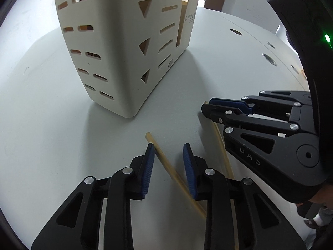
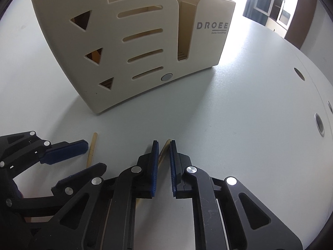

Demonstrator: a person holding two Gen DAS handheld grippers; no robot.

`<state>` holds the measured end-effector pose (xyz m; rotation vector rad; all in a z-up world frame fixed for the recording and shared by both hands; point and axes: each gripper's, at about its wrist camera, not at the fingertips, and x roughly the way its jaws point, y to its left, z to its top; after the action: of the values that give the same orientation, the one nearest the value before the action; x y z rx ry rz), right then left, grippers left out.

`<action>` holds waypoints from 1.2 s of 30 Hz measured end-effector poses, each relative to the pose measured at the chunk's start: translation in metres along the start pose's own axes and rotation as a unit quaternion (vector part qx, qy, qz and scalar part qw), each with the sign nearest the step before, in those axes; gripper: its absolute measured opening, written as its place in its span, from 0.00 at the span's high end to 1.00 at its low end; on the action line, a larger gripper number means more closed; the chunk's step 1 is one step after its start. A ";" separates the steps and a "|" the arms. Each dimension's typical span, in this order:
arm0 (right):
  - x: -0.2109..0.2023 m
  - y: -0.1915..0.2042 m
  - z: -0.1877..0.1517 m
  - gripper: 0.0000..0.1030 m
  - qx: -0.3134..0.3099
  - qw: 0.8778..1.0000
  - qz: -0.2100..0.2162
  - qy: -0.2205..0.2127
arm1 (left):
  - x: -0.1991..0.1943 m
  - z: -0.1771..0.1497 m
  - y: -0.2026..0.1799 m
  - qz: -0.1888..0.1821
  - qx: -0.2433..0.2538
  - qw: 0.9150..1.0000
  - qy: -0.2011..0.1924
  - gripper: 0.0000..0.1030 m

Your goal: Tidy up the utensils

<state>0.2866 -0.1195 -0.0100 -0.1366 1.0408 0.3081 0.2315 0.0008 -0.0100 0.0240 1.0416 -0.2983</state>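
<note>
A cream slotted utensil holder (image 1: 116,52) (image 2: 129,48) stands upright on the white table (image 1: 41,125), with wooden pieces showing through its cutouts. Two pale chopsticks lie in front of it. One chopstick (image 1: 166,162) (image 2: 91,150) runs slantwise between the blue pads of my left gripper (image 1: 169,145) (image 2: 94,156). Those pads stand apart around it with a gap on the right side, so the gripper is open. The other chopstick (image 1: 221,143) (image 2: 164,151) has its far end between the nearly closed pads of my right gripper (image 2: 163,142) (image 1: 205,108), which is shut on it.
Round holes (image 1: 269,59) (image 2: 319,124) sit in the table (image 2: 249,125) toward its right edge. The two grippers are close side by side, right of the holder's near corner. A doorway and cabinets show beyond the table's far edge.
</note>
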 end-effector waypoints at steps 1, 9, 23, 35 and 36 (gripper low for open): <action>0.000 0.000 0.001 0.91 0.001 1.000 0.002 0.002 | 0.001 0.002 0.003 -0.002 -0.007 1.000 0.003 0.91; 0.001 0.004 0.009 0.95 -0.008 1.000 0.010 0.020 | 0.003 0.003 0.009 -0.013 -0.011 1.000 0.009 0.96; -0.077 0.044 0.032 0.95 -0.043 0.995 0.044 -0.084 | -0.050 0.012 0.029 -0.018 -0.016 0.998 -0.062 0.96; -0.164 0.085 0.085 0.95 -0.094 0.968 0.071 -0.223 | -0.136 0.038 0.052 0.034 -0.010 0.982 -0.184 0.97; -0.168 0.087 0.089 0.95 -0.095 0.967 0.073 -0.227 | -0.144 0.041 0.056 0.037 -0.010 0.981 -0.191 1.00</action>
<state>0.2539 -0.0452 0.1823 -0.1542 0.5656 0.5456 0.2131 0.0809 0.1267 -0.0131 0.6608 -0.2141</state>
